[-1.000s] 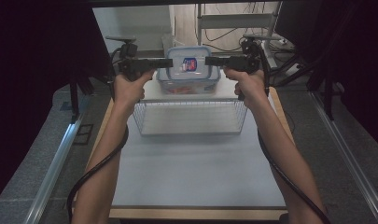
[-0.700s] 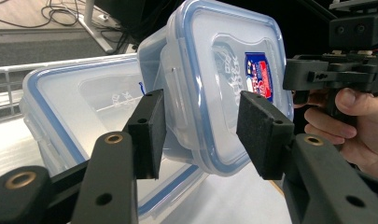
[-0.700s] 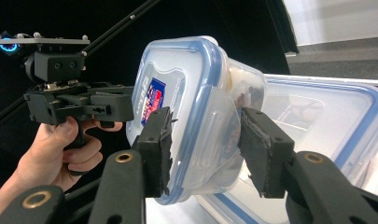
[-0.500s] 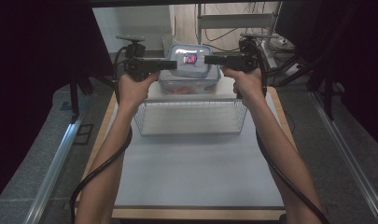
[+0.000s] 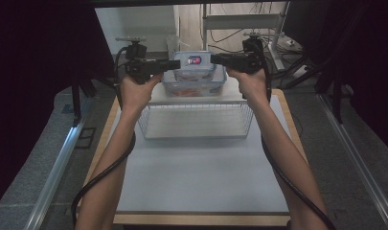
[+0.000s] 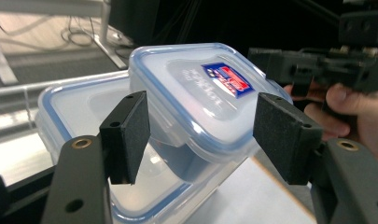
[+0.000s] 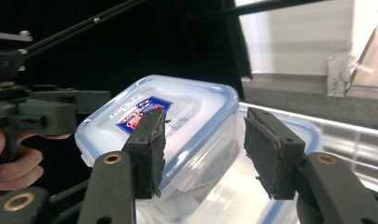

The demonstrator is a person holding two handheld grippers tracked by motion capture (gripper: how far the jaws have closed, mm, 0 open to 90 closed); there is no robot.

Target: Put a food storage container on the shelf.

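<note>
From the high view I had both grippers at the far end of the table [image 5: 196, 191], the left gripper [image 5: 175, 64] and the right gripper [image 5: 213, 58] facing each other across a small lidded box [image 5: 194, 62] that sat on top of a larger clear box [image 5: 194, 84], just beyond a wire basket [image 5: 196, 120]. Compared with a second earlier, my hands had hardly shifted, but both sets of jaws had just been opening, so I judged the small box had been set down on the big one and was being let go. In the left gripper view, the small box [image 6: 200, 93] with its blue-rimmed lid lay tilted between my pads [image 6: 130, 133], which stood apart from its sides, released; the larger box [image 6: 79, 116] showed beneath and to the left. In the right gripper view the same small box [image 7: 168, 126] sat between the pads [image 7: 151, 144], the left one close against the lid edge, the right one clear of it, so I read that gripper as released too. Backing both grippers straight out seemed the sensible next move.
</note>
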